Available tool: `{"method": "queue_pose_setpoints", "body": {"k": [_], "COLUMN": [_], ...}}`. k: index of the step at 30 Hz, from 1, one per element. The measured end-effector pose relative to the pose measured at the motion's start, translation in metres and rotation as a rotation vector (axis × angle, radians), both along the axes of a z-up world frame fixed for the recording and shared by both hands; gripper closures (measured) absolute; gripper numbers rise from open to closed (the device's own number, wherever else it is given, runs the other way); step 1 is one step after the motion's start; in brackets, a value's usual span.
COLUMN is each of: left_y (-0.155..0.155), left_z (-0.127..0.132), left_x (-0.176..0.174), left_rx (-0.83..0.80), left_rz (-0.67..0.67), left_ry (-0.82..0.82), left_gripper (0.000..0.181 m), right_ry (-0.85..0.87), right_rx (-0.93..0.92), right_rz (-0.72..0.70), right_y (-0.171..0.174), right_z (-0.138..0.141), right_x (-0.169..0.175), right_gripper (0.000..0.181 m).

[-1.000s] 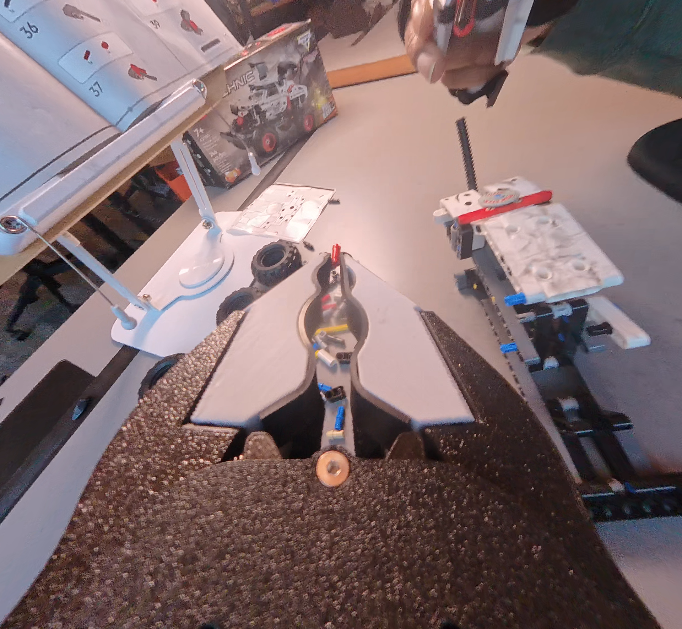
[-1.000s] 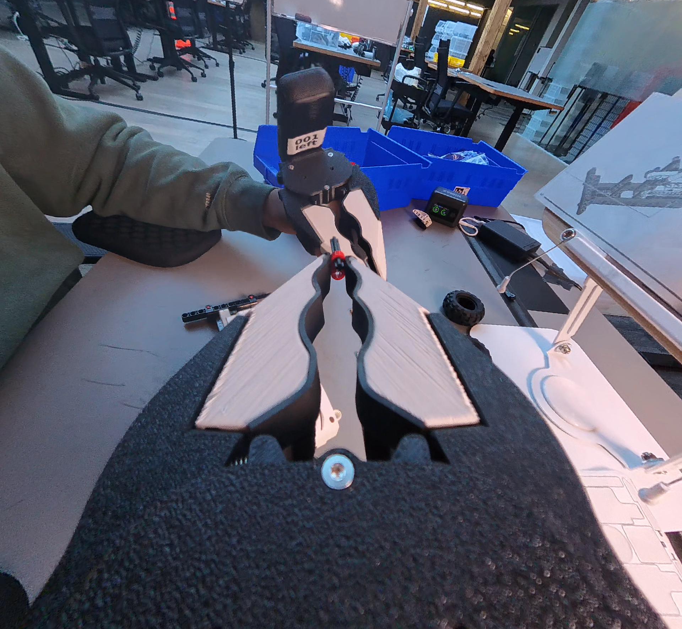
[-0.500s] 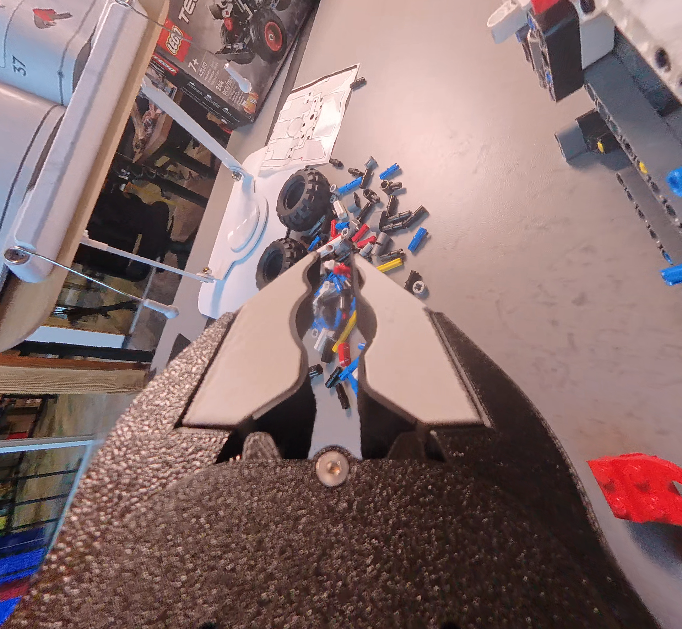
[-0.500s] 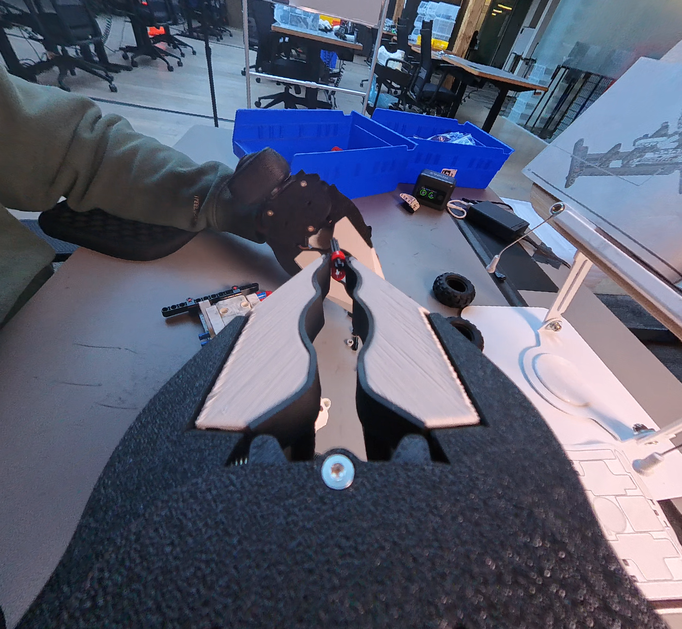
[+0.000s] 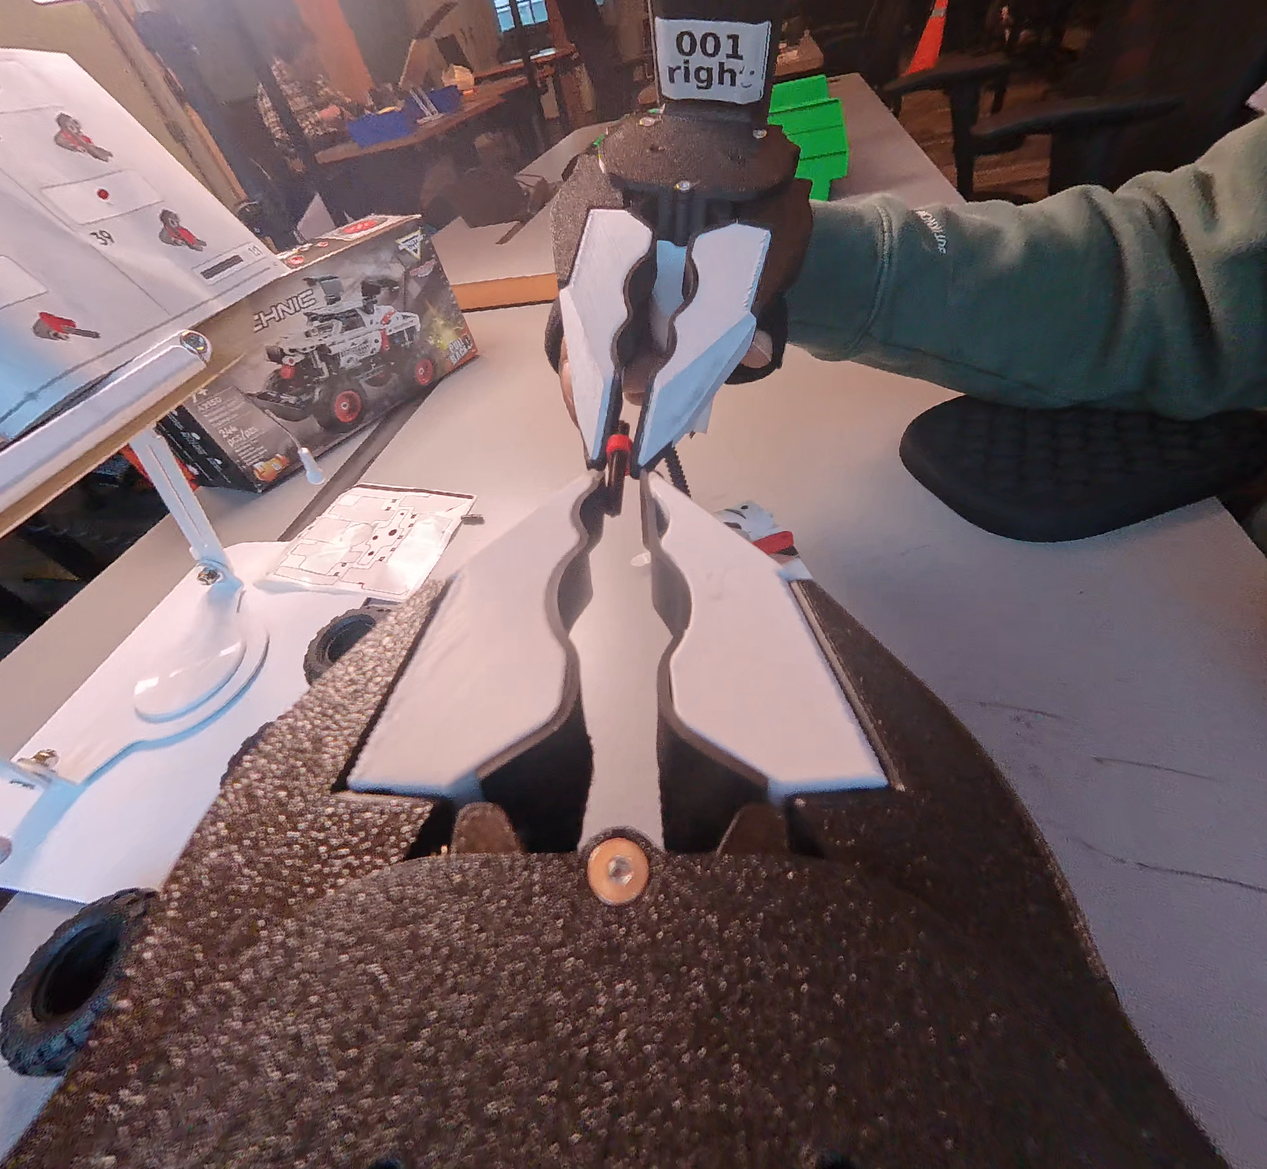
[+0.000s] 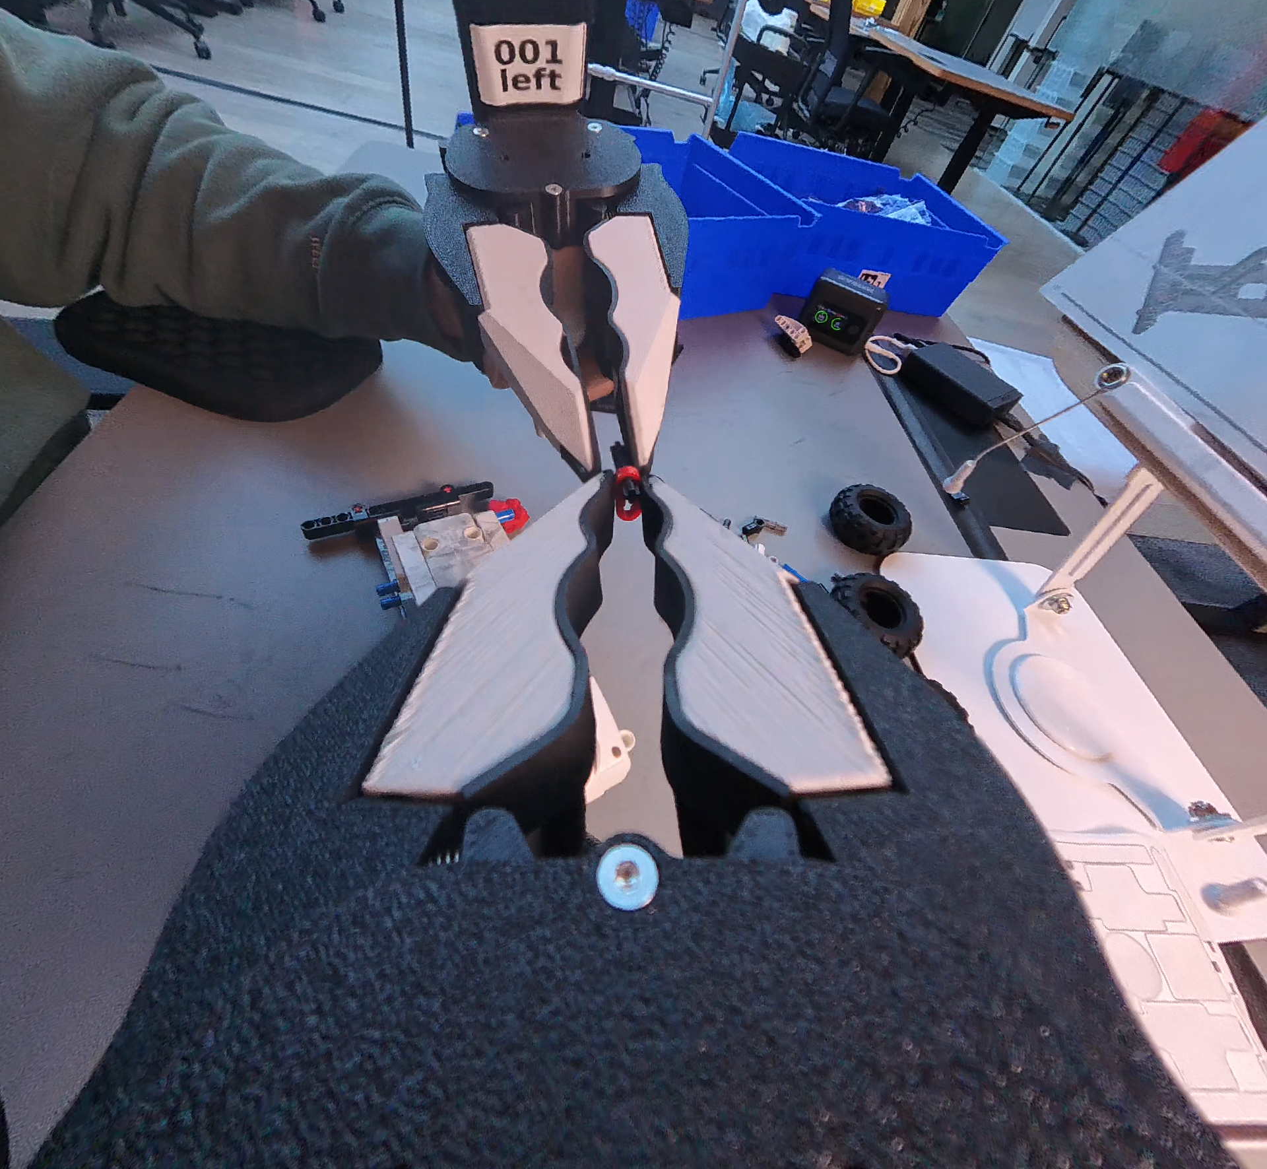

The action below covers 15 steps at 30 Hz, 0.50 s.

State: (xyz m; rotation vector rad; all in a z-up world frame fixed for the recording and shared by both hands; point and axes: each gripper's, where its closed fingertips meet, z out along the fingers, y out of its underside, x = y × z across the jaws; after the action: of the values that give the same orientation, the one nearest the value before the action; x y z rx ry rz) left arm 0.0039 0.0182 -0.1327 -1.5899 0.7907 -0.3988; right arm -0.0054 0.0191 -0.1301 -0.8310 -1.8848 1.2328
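While held tip to tip above the grey table (image 5: 960,587), clamped each on one tiny part: right gripper (image 6: 625,484) closed on a small red piece (image 6: 624,497), left gripper (image 5: 619,484) pinched, as far as can be seen, on a small black piece (image 6: 617,450). Red and black almost meeting in the air, over the middle of the table. Below, in the right wrist view, a half-built model (image 6: 439,536) on the left and two black tyres (image 6: 869,519) on the right, beside a white book stand (image 6: 1028,690). Far behind, blue bins (image 6: 823,224). In the left wrist view, a toy box (image 5: 343,340) at far left and a sticker sheet (image 5: 373,539) nearer.

Looks like fine work, tip against tip. To do it well: keep both tips on one straight line, hold one hand steady and move only the other, go slowly, and keep each pinch firm against turning or slipping.

Hard to make out: the shape of the black piece, mostly hidden between the pads. Touching the red one or just apart from it, cannot tell. Under the right gripper, something black and toothed, cut off by a finger. In the left wrist view, most of the model hidden behind the near gripper.
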Motion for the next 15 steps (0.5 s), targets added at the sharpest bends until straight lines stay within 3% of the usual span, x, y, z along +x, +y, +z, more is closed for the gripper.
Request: {"method": "queue_pose_setpoints", "body": {"k": [6, 11, 15], "left_y": [-0.007, -0.011, -0.024], "left_z": [-0.005, 0.009, 0.027], "left_x": [0.005, 0.004, -0.044], "left_rx": [-0.053, -0.008, -0.010], "left_rz": [-0.043, -0.027, 0.025], "left_ry": [0.032, 0.017, -0.115], "left_gripper": [0.178, 0.178, 0.179], "right_ry": [-0.032, 0.016, 0.100], "right_rx": [0.042, -0.032, -0.136], "right_rz": [0.037, 0.066, 0.001], "right_y": [-0.008, -0.011, 0.027], "right_z": [-0.004, 0.011, 0.042], "right_x": [0.006, 0.007, 0.034], "right_gripper": [0.175, 0.175, 0.176]}}
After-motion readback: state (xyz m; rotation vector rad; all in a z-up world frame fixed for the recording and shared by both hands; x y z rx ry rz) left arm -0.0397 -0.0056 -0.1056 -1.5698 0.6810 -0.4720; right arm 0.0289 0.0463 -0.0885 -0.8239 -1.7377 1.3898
